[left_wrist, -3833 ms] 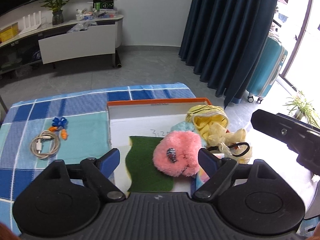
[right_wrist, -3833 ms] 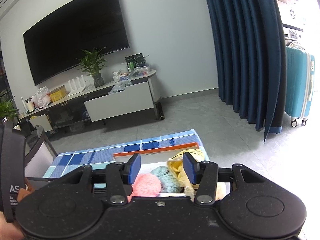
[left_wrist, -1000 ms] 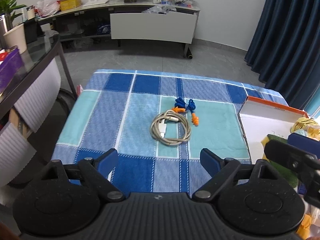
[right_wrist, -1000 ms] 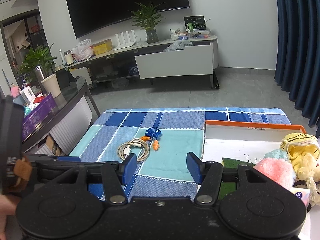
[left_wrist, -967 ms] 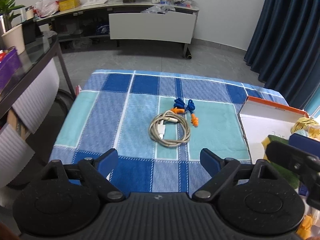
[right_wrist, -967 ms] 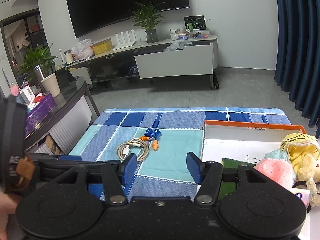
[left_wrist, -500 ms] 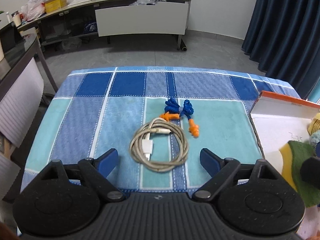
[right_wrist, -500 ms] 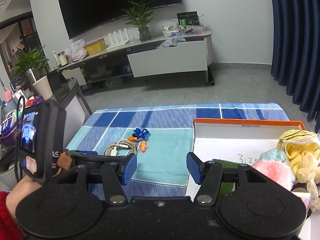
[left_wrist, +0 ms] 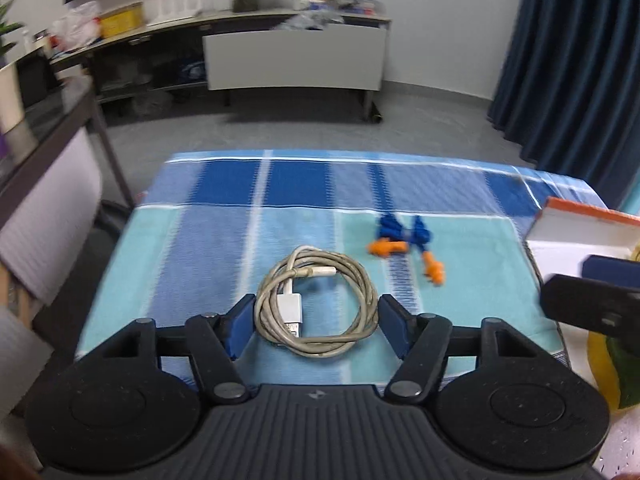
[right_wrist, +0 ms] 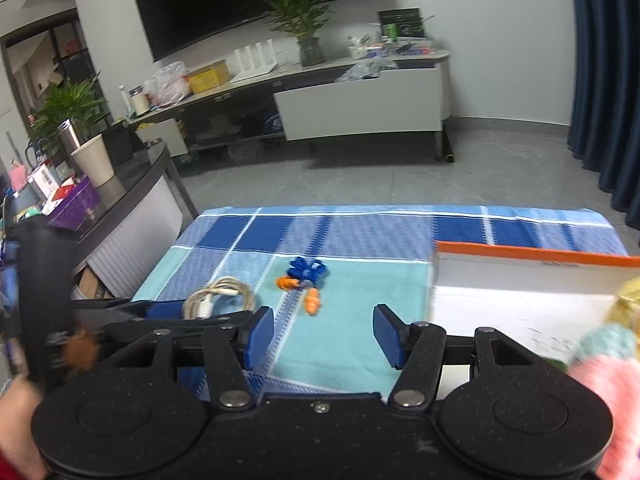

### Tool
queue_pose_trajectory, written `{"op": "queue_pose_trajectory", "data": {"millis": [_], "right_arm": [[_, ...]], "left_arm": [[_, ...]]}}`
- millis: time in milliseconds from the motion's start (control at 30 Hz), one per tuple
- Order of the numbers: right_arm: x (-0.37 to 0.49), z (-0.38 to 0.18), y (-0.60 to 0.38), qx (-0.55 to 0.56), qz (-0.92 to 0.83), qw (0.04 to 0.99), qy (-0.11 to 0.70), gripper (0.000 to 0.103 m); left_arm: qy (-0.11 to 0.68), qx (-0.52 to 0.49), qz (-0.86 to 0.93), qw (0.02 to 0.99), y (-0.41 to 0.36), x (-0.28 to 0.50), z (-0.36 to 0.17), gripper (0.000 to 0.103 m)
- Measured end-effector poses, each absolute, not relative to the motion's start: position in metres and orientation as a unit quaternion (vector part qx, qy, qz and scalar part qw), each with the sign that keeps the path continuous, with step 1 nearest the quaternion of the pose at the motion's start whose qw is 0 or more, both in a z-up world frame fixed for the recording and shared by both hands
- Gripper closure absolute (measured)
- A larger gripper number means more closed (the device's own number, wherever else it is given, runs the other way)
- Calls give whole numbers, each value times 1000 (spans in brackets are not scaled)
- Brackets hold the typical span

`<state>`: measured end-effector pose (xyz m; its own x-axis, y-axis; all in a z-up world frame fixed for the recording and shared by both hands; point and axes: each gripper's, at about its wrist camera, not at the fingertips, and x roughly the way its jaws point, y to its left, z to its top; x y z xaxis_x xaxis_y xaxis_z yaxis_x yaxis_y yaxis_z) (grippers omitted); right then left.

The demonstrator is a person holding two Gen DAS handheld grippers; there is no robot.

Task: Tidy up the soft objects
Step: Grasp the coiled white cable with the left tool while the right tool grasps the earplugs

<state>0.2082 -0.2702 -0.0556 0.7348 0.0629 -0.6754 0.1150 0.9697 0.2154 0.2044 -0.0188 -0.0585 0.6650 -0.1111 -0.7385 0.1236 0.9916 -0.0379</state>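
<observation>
A coiled grey-white cable (left_wrist: 292,304) lies on the blue checked cloth (left_wrist: 224,240). My left gripper (left_wrist: 318,326) is low over it, one pad on each side of the coil. Its jaws are closing, and the pads stand right at the coil's edges without visibly pressing it. Blue-corded orange earplugs (left_wrist: 404,240) lie just beyond, to the right. My right gripper (right_wrist: 323,336) hangs open over bare cloth, short of the earplugs (right_wrist: 304,276), with nothing between its fingers. The white box with an orange rim (right_wrist: 520,256) holds a pink plush (right_wrist: 600,380) and a teal puff (right_wrist: 608,340).
The box (left_wrist: 580,210) takes up the cloth's right side, and the right gripper's body (left_wrist: 592,308) reaches in front of it. A glass-topped side table (right_wrist: 132,184) with a paper cup stands left of the cloth. A low TV cabinet (right_wrist: 360,100) and dark curtains (left_wrist: 568,60) stand beyond.
My left gripper swung from the box to the cable, came down and forward over it, and its jaws narrowed around the coil. The right gripper also moved forward and lower, still equally open.
</observation>
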Motion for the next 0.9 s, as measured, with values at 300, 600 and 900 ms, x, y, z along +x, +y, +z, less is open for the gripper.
{"op": "queue_pose_trajectory", "data": {"millis": [300, 600, 900], "right_arm": [[261, -91, -247, 88, 2, 910, 404, 54], [285, -111, -237, 47, -8, 909, 415, 69], [267, -94, -243, 53, -8, 918, 394, 93]], "left_arm": [[396, -23, -37, 917, 8, 186, -43, 36], [392, -44, -39, 918, 22, 183, -45, 36], [388, -49, -33, 920, 20, 178, -39, 36]]}}
